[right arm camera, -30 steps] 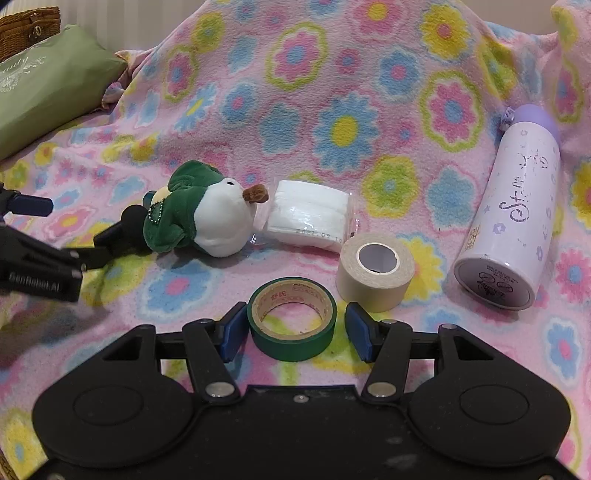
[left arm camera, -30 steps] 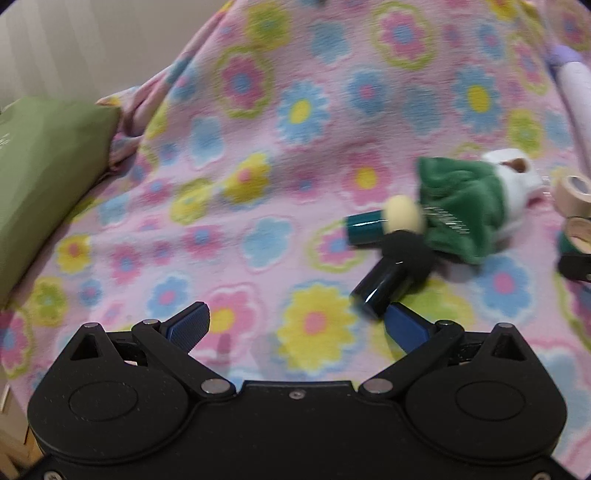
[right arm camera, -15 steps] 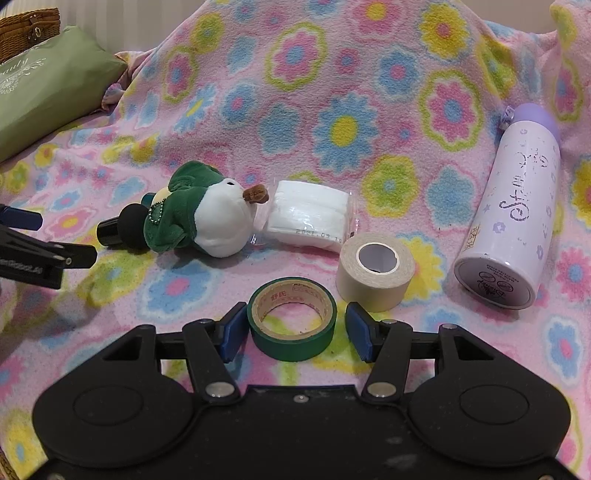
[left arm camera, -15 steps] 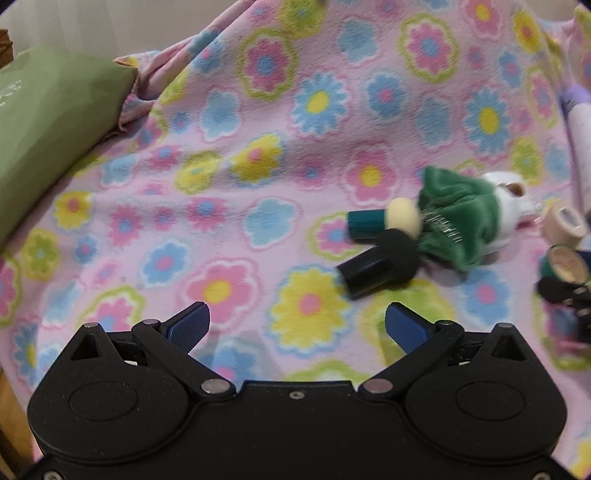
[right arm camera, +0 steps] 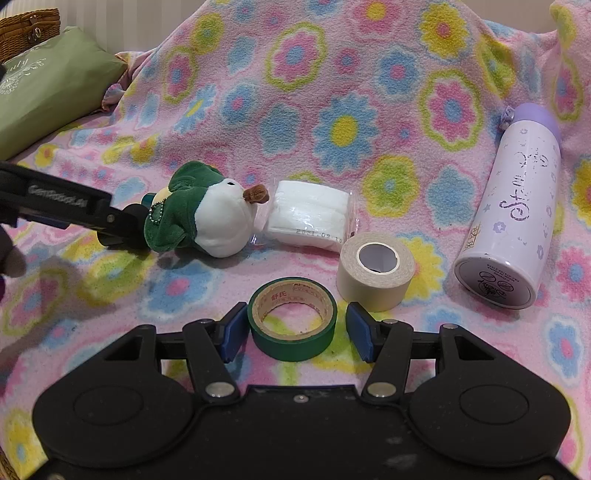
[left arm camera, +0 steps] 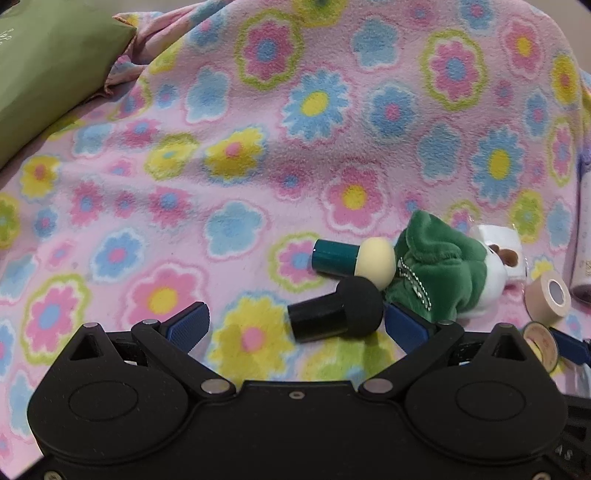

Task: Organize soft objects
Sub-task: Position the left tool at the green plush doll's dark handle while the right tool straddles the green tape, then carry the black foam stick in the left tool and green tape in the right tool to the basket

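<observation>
A green and white plush toy (right arm camera: 201, 219) lies on the flowered blanket (right arm camera: 332, 92); it also shows in the left wrist view (left arm camera: 439, 273). A black sponge applicator (left arm camera: 334, 314) and a teal one with a cream head (left arm camera: 354, 260) lie left of the plush. My left gripper (left arm camera: 295, 326) is open with the black applicator between its fingers. A white pad pack (right arm camera: 310, 214) lies right of the plush. My right gripper (right arm camera: 297, 330) is open around a green tape roll (right arm camera: 291, 319), jaws apart from it.
A beige tape roll (right arm camera: 375, 269) and a purple-capped bottle (right arm camera: 511, 225) lie to the right. A green cushion (right arm camera: 48, 88) and a wicker basket (right arm camera: 26, 33) are at the far left. The left gripper's body (right arm camera: 66, 206) reaches in beside the plush.
My left gripper drew back from the applicators, then came forward again so the black one sits between its open fingers. The right gripper has not moved.
</observation>
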`<act>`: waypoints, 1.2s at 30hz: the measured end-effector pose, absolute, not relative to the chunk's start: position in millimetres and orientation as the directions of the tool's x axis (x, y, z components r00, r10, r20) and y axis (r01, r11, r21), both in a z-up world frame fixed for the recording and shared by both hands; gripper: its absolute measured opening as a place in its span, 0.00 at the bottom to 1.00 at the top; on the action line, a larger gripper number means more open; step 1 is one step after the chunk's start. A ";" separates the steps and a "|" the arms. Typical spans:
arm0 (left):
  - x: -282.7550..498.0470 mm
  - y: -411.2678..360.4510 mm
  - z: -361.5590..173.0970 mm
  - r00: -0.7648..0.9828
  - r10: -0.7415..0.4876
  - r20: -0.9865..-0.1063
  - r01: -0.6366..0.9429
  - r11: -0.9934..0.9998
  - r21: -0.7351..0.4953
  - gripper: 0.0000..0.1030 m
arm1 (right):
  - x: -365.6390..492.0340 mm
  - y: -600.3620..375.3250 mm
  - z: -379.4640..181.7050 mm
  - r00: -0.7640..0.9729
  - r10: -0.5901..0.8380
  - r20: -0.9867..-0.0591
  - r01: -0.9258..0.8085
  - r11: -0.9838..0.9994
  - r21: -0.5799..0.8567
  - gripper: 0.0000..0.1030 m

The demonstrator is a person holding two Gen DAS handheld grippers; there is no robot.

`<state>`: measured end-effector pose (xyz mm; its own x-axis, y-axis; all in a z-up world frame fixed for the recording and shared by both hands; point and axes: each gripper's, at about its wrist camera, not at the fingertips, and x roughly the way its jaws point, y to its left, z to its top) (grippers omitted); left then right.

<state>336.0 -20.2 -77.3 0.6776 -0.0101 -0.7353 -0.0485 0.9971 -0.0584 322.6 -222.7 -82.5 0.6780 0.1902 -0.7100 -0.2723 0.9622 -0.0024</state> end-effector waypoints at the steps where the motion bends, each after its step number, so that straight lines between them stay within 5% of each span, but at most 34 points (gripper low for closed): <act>1: 338.5 -20.8 -78.1 0.675 -0.010 -0.737 -0.052 0.997 -0.062 0.97 | 322.6 -222.7 -82.5 0.678 0.190 -0.710 -0.272 0.962 -0.002 0.53; 7: 349.4 -26.6 -84.7 0.663 0.004 -0.749 -0.067 0.996 -0.054 0.96 | 322.7 -222.9 -82.6 0.678 0.191 -0.710 -0.273 0.962 -0.001 0.53; 13: 349.3 -28.2 -88.2 0.668 -0.002 -0.744 -0.051 0.998 -0.048 0.73 | 322.6 -223.3 -82.8 0.680 0.191 -0.708 -0.270 0.963 0.000 0.52; 15: 344.5 -29.8 -84.5 0.682 -0.018 -0.731 -0.019 0.999 -0.041 0.54 | 322.1 -224.1 -82.6 0.683 0.194 -0.704 -0.266 0.964 0.007 0.51; 36: 283.0 -18.7 -61.0 0.685 -0.109 -0.720 0.075 0.994 -0.079 0.53 | 318.2 -225.8 -81.8 0.693 0.195 -0.694 -0.249 0.968 0.024 0.44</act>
<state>283.0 -18.7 -61.0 0.6852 -0.1090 -0.7201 0.0750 0.9940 -0.0792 318.2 -225.8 -81.8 0.6927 0.1952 -0.6943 -0.2490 0.9682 0.0237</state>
